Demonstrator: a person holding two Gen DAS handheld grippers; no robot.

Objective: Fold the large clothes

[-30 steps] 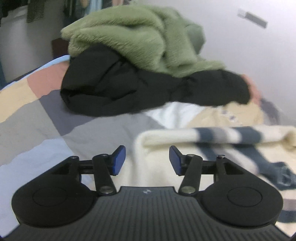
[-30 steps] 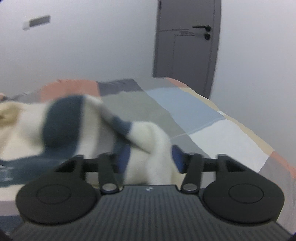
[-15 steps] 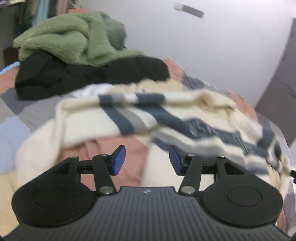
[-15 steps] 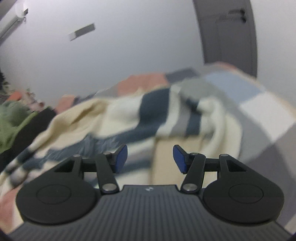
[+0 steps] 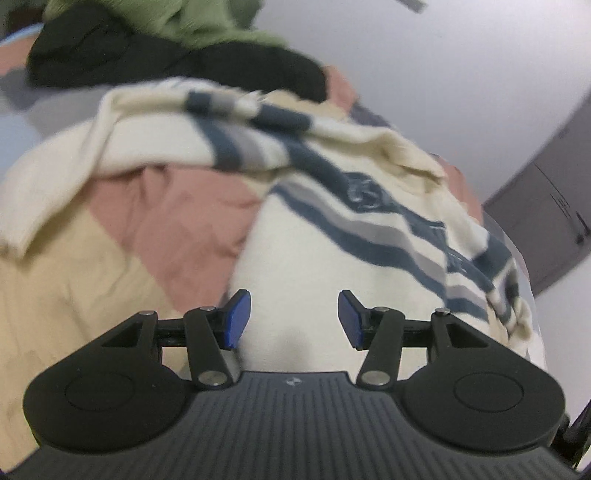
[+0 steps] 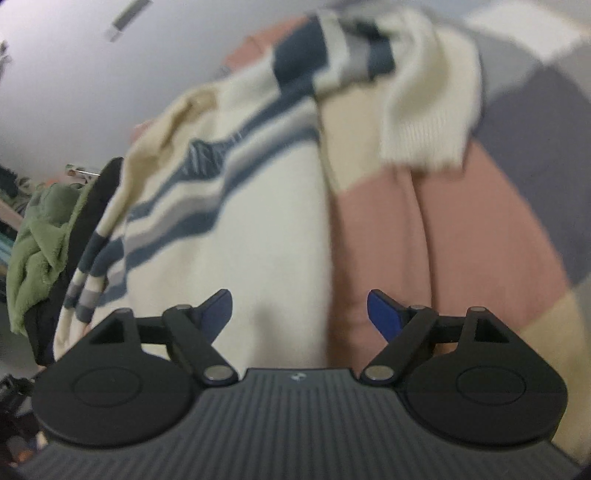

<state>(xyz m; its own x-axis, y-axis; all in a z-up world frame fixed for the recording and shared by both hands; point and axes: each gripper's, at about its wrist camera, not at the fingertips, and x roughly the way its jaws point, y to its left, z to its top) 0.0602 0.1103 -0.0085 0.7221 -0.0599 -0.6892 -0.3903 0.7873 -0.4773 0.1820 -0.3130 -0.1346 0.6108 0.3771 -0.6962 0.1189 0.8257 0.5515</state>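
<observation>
A cream sweater with navy and grey stripes lies spread on a patchwork bed cover. One sleeve is folded across its top in the left wrist view. My left gripper is open and empty, just above the sweater's lower body. In the right wrist view the same sweater lies ahead, a cream sleeve cuff folded over to the right. My right gripper is open wide and empty, over the sweater's edge and the pink patch of the cover.
A green fleece lies on a black garment at the bed's far end; both also show at the left in the right wrist view. A white wall and a grey door stand beyond the bed.
Both grippers have swung toward the sweater's body and come lower over it. The right gripper has let go of the sleeve and opened wider. The left stays open.
</observation>
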